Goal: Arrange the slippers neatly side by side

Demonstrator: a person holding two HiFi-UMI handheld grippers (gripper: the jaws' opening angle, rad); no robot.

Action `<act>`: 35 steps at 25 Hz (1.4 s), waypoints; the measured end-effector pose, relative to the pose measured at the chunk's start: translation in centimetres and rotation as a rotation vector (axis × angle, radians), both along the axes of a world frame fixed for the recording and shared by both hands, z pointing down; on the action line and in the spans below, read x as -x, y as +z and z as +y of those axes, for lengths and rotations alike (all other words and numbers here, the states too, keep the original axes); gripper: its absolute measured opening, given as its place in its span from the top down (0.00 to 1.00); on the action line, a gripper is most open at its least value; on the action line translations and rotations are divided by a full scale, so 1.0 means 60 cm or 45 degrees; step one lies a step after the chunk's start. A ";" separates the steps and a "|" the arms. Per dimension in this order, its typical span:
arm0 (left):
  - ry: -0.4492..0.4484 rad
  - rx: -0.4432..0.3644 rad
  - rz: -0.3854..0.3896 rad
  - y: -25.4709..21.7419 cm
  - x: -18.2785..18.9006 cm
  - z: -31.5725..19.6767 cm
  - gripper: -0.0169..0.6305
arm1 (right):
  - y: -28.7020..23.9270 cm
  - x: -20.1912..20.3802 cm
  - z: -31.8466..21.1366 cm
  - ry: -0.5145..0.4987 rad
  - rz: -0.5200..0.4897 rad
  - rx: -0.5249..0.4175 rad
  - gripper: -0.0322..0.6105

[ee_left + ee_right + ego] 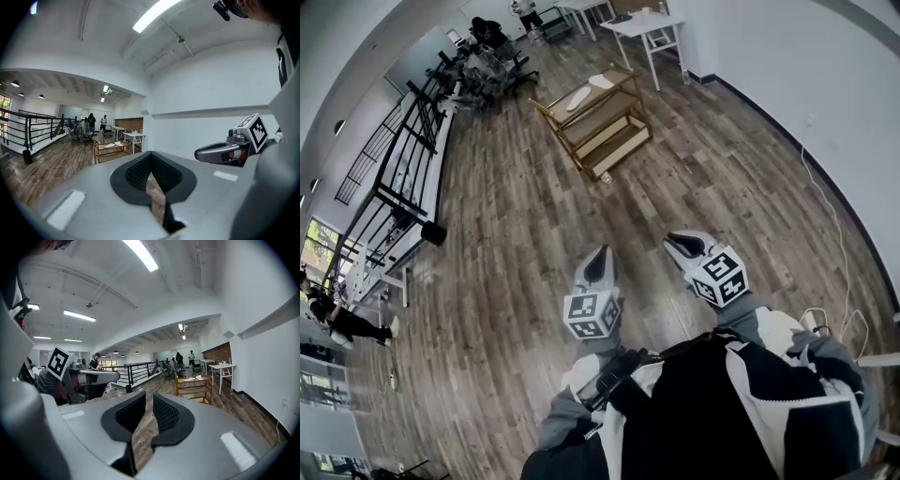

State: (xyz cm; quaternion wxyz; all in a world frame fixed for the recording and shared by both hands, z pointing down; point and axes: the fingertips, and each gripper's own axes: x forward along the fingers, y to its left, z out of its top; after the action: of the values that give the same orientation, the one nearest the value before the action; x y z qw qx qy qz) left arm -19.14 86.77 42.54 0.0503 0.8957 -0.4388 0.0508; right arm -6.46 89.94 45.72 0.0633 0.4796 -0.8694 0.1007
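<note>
Status: the task is judged not started. The slippers (578, 96) are seen far off on the top tier of a wooden shoe rack (617, 141), well apart from both tongs across a stretch of wood floor (516, 244), and neither is gripped. The pair is pale and lies on the same tier, one near the other. The two look set at different angles rather than squared up, though they are too small in every view for certainty. The left tongs (150, 159) are closed pad to pad with nothing between them; only floor is seen through the slit. The right tongs (148, 399) are held at a narrow gap, also empty. Both are carried roughly level in front of the person's jacket (722, 412) and pointed toward the rack. Left to do, as judged: the rack is to be approached, each slipper gripped and turned, and the two laid parallel with toes in line. Writing: no brand, label or legible text is made out anywhere. Only the black-and-white square markers on the left cube (592, 316) and right cube (720, 275) are visible, and those are patterns, not words.
</note>
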 end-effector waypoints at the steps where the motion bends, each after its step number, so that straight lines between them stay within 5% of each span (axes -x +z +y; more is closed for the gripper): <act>1: -0.001 0.002 -0.002 0.002 -0.002 0.000 0.96 | 0.000 -0.001 0.000 0.001 0.005 -0.005 0.87; 5: -0.006 0.013 0.003 0.006 -0.004 0.000 0.96 | -0.003 -0.010 -0.002 0.019 -0.006 -0.019 0.95; 20: -0.008 0.056 0.000 0.018 -0.022 -0.002 0.96 | 0.021 -0.022 -0.003 -0.005 -0.034 0.015 0.95; 35: 0.069 0.113 -0.037 0.048 -0.008 -0.126 0.96 | 0.052 0.008 -0.112 0.020 -0.046 0.062 0.95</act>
State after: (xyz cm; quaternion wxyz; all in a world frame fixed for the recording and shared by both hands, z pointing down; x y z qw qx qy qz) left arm -18.66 79.22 45.39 0.0821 0.9033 -0.4125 0.0846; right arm -6.92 83.24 48.83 0.0584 0.4829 -0.8639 0.1308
